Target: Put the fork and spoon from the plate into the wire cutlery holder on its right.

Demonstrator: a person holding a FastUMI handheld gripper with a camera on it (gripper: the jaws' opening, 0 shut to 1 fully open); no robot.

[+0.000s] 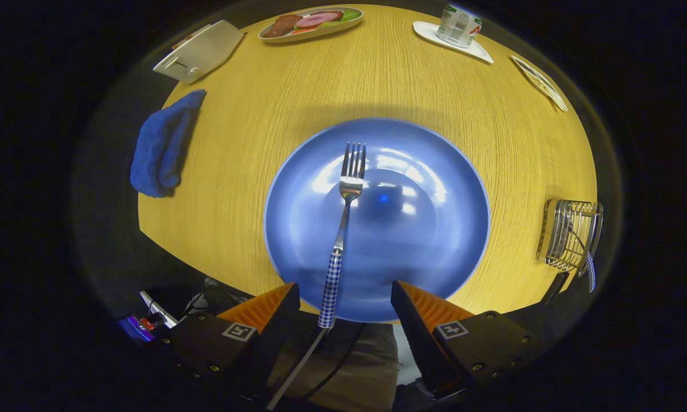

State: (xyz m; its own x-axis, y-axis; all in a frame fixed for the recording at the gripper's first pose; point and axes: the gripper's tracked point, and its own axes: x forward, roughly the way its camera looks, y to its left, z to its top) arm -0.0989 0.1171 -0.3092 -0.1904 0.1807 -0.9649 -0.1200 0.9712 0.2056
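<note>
A round blue plate lies on the wooden table, just ahead of my fingers. A fork with a blue-and-white checked handle rests on the plate, tines pointing away, handle end hanging over the near rim between my fingers, closer to the left one. My gripper is open and touches nothing. The wire cutlery holder stands to the right of the plate near the table edge. A checked handle sticks out of the holder.
A blue cloth lies left of the plate. At the far side sit a white napkin holder, an oval dish with food, a white saucer with a can, and a small tray.
</note>
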